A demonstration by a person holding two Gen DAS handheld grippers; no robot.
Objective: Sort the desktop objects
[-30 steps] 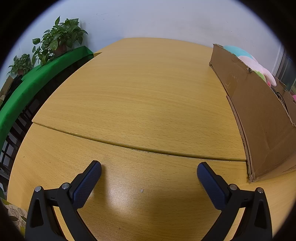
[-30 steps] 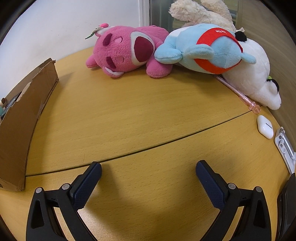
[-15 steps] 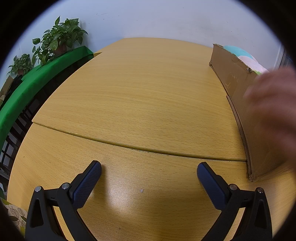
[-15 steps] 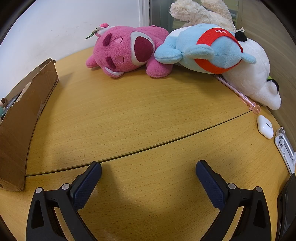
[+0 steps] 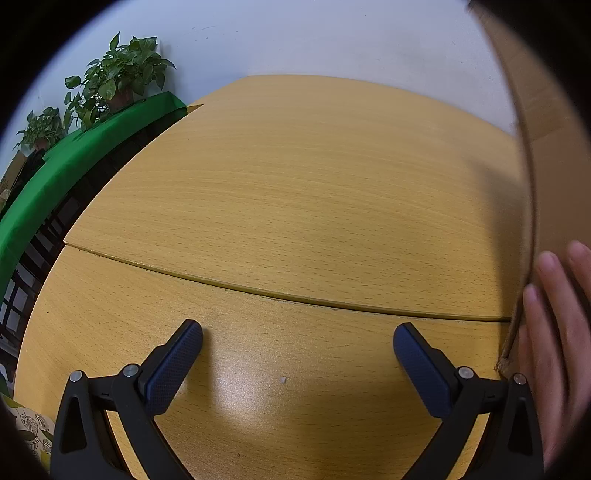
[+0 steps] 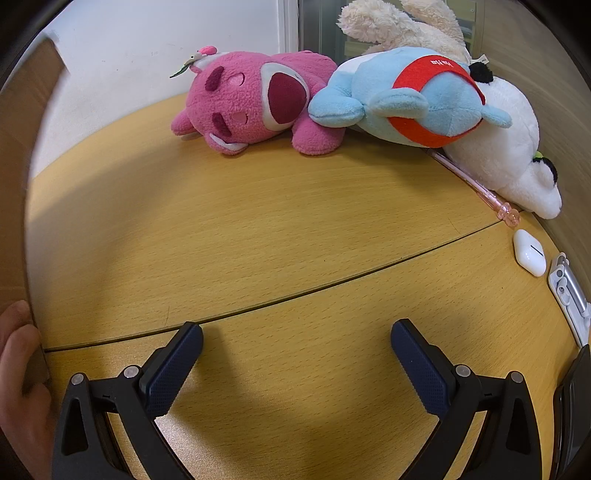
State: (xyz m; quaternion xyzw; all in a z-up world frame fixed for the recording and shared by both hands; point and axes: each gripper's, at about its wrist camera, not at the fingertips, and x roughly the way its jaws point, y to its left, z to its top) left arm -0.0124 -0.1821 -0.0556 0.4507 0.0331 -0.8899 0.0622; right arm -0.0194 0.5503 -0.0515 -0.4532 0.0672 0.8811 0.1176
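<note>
Left claw [image 5: 297, 345] spread wide over bare light-wood desk [image 5: 295, 206], nothing between its dark-blue textured pads; right claw [image 6: 296, 343] likewise wide open and empty, hovering just above same desk [image 6: 258, 229].

Brown cardboard box [image 5: 546, 155] up close at right edge of left view, its lower corner near the seam in desk top; bare hand [image 5: 557, 332] pressed flat against box side, fingers pointing up. In right view, same box [image 6: 18, 184] fills left edge, blurred, w/ a hand [image 6: 20, 384] at its lower corner; box contents not visible.

At far end of desk, in right view: pink plush bear w/ dark-red muzzle [image 6: 255, 103] lying on its side, touching light-blue plush toy w/ red band [image 6: 410, 99], which leans on white plush animal w/ black spots [image 6: 513, 147]; cream fluffy plush [image 6: 399, 26] behind those. Clear pink pen [image 6: 476, 184] partly under the white plush, tip poking out toward near side; small white earbud case [image 6: 530, 253] just beside pen tip; silvery-white clip-like object [image 6: 569, 295] near desk's right rim, kind unclear.

Left view bkgd: potted green leafy plants [image 5: 118, 77] on green-covered ledge [image 5: 85, 136], white wall behind.
</note>
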